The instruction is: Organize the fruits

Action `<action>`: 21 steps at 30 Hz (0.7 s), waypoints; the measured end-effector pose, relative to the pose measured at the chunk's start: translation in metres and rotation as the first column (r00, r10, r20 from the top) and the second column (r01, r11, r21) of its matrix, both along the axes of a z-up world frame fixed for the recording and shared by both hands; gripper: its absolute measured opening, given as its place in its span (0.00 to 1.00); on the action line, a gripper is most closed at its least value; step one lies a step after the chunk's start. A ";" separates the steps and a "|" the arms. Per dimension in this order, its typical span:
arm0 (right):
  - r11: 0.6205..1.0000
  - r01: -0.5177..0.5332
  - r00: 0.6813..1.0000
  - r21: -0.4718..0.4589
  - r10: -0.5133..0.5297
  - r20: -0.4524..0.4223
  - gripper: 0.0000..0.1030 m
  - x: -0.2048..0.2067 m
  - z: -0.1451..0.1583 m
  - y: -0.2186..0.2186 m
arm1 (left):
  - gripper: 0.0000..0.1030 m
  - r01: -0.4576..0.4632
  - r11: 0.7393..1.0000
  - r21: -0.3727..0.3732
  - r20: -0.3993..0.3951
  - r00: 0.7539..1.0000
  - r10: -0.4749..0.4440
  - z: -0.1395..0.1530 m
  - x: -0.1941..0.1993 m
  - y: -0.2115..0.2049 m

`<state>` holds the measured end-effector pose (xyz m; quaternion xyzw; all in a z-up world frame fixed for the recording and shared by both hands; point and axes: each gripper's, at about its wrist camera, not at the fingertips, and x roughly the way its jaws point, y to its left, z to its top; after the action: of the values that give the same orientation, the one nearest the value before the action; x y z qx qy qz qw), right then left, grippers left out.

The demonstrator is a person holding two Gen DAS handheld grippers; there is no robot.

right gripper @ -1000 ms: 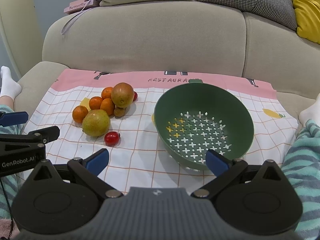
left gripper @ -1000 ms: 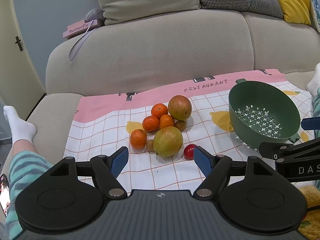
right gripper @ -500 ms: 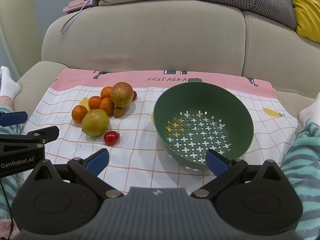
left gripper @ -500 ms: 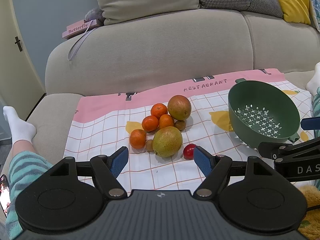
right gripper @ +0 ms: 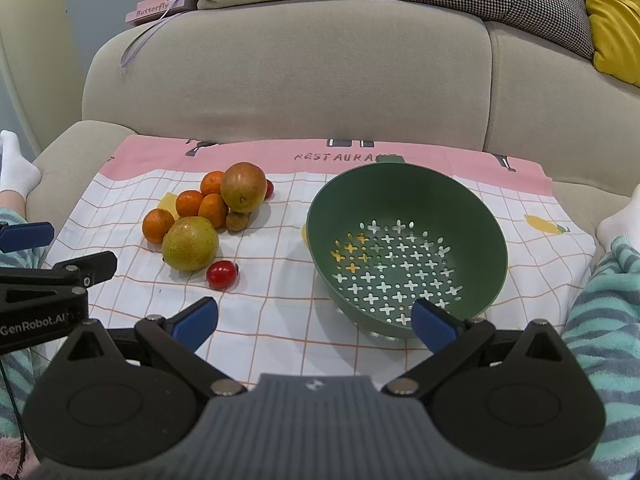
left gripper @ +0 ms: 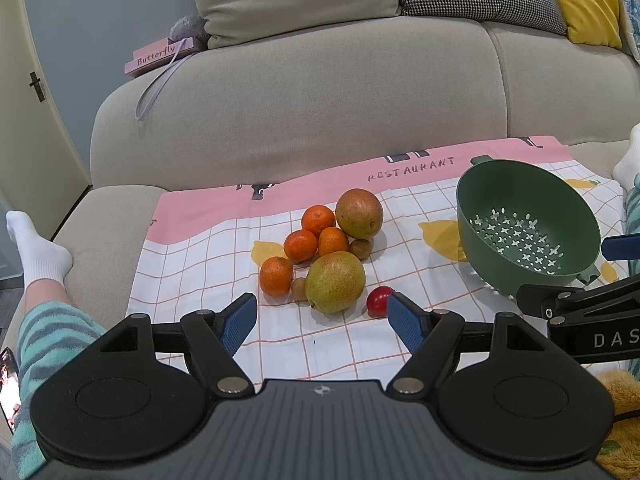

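A pile of fruit lies on a checked cloth (left gripper: 192, 256): a green-yellow pear (left gripper: 335, 282) (right gripper: 190, 243), a reddish pear (left gripper: 359, 213) (right gripper: 243, 187), several mandarins (left gripper: 301, 245) (right gripper: 189, 203), small brown fruits (left gripper: 361, 248) and a red tomato (left gripper: 379, 301) (right gripper: 221, 274). An empty green colander (left gripper: 528, 228) (right gripper: 404, 204) stands to the right of the pile. My left gripper (left gripper: 322, 322) is open, just short of the green-yellow pear. My right gripper (right gripper: 314, 322) is open, in front of the colander.
The cloth lies on a beige sofa seat with its backrest (left gripper: 320, 92) behind. A pink "Butterfly" box (left gripper: 158, 56) sits on the sofa arm. The person's legs in striped trousers (right gripper: 608, 308) and white socks (left gripper: 36, 252) flank the cloth.
Both grippers have crept very slightly; the fruit and colander sit almost where they were. Both stay open.
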<state>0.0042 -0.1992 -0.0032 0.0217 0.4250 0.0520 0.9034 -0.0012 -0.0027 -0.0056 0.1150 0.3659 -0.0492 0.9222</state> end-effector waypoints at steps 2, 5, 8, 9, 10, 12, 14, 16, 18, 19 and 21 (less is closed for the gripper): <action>1.000 0.000 1.000 0.001 0.000 0.000 0.96 0.000 0.000 0.000 | 0.85 -0.001 1.000 0.000 0.000 1.000 0.001 0.000 0.000 0.000; 1.000 0.000 1.000 0.001 0.000 0.000 0.96 0.000 0.000 0.001 | 0.85 -0.001 1.000 -0.001 0.000 1.000 0.001 -0.001 -0.001 0.000; 1.000 0.001 1.000 0.000 -0.001 -0.001 0.96 0.000 0.000 0.001 | 0.85 -0.001 1.000 0.000 -0.001 1.000 0.001 0.000 -0.001 0.000; 1.000 0.001 1.000 0.001 -0.001 -0.001 0.96 -0.001 0.000 0.001 | 0.85 0.000 1.000 -0.001 -0.001 1.000 0.000 0.000 0.000 0.000; 1.000 0.001 1.000 0.001 -0.001 -0.001 0.96 -0.001 0.000 0.000 | 0.85 0.000 1.000 -0.001 -0.001 1.000 0.000 0.000 0.000 0.000; 1.000 0.001 1.000 0.002 -0.001 -0.001 0.96 0.000 0.000 0.000 | 0.85 0.000 1.000 0.000 -0.001 1.000 0.000 0.000 0.000 0.000; 1.000 0.004 1.000 0.002 -0.003 -0.002 0.96 -0.001 -0.001 0.000 | 0.85 0.000 1.000 0.000 -0.002 1.000 0.000 0.000 -0.001 0.000; 1.000 0.006 1.000 0.002 -0.006 -0.002 0.96 -0.001 -0.001 0.000 | 0.85 0.000 1.000 0.000 -0.002 1.000 0.000 0.000 0.000 0.000; 1.000 0.006 1.000 0.002 -0.006 -0.003 0.96 -0.001 -0.001 0.000 | 0.85 0.000 1.000 -0.001 -0.002 1.000 0.000 0.000 0.000 0.000; 1.000 0.006 1.000 0.002 -0.006 -0.003 0.96 -0.001 -0.001 0.000 | 0.85 0.000 1.000 -0.001 -0.002 1.000 0.000 0.000 0.000 0.000; 1.000 0.007 1.000 0.002 -0.007 -0.005 0.96 -0.001 -0.001 0.000 | 0.85 0.000 1.000 -0.001 -0.003 1.000 0.000 0.000 0.000 0.000</action>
<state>0.0031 -0.1992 -0.0045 0.0243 0.4270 0.0490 0.9026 -0.0011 -0.0029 -0.0055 0.1143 0.3673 -0.0497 0.9217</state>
